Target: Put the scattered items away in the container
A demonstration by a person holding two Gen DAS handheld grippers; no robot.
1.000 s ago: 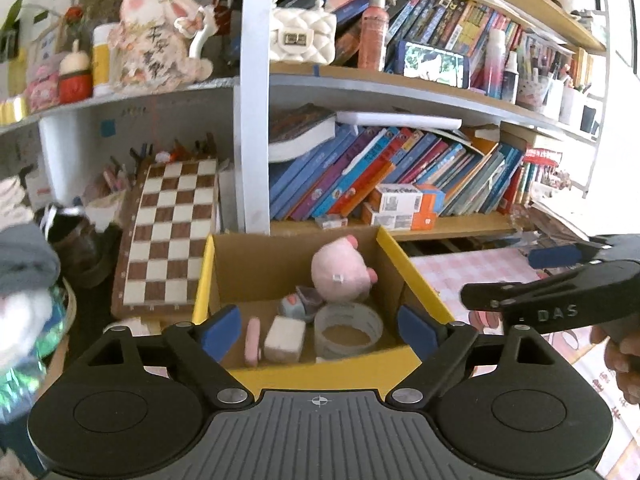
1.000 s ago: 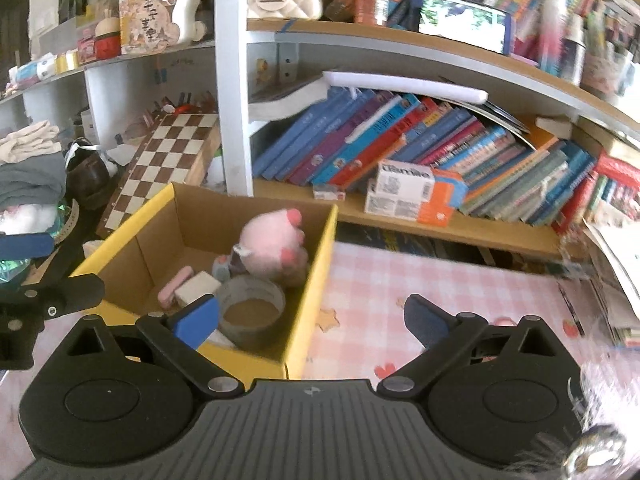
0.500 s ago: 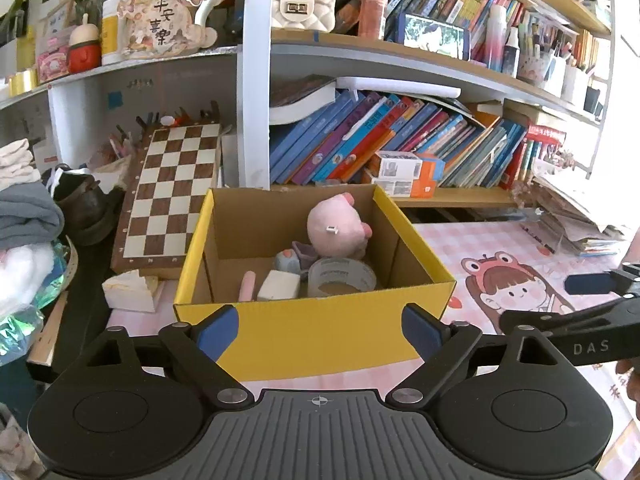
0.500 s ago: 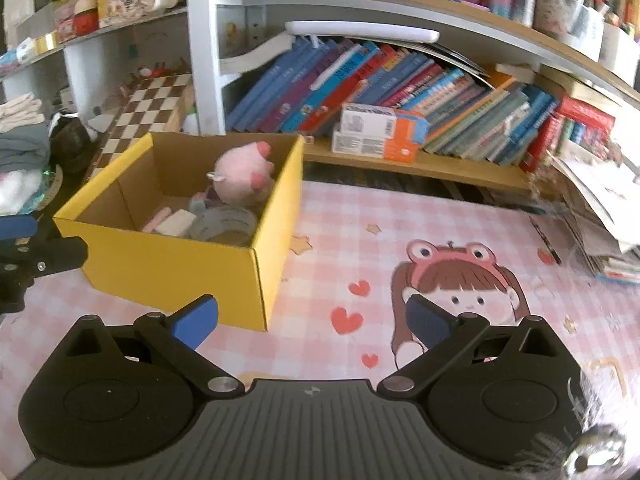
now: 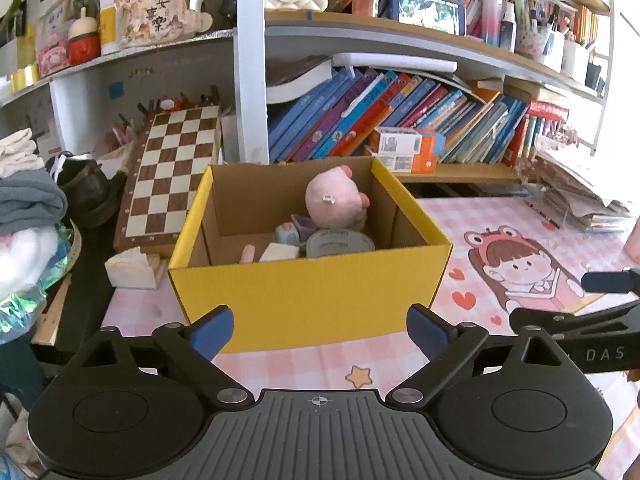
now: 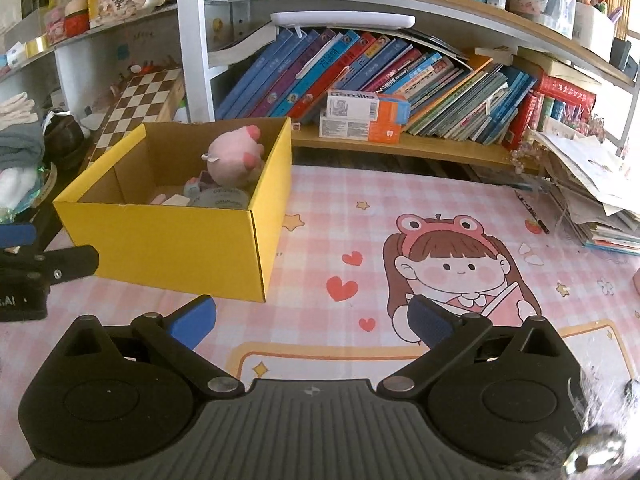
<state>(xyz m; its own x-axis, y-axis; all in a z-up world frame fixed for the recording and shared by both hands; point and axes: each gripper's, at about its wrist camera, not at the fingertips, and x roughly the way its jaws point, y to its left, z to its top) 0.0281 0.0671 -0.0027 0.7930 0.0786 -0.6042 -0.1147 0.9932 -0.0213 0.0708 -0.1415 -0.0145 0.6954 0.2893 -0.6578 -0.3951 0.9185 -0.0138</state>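
Observation:
A yellow cardboard box (image 5: 304,292) stands on the pink checked mat; it also shows in the right wrist view (image 6: 168,240). Inside lie a pink plush toy (image 5: 332,202), a roll of tape (image 5: 340,242), a white block (image 5: 278,252) and a pink stick (image 5: 249,254). The plush also shows in the right wrist view (image 6: 234,156). My left gripper (image 5: 320,332) is open and empty, in front of the box. My right gripper (image 6: 312,320) is open and empty, over the mat to the right of the box.
A chessboard (image 5: 172,176) leans behind the box on the left. Bookshelves with leaning books (image 6: 360,76) run along the back. A paper stack (image 6: 592,200) lies at the right. Folded clothes (image 5: 28,200) and a tissue pack (image 5: 132,268) sit at the left.
Both grippers have pulled back and away from the box, which now sits farther off and lower in both views. Both stay open and empty.

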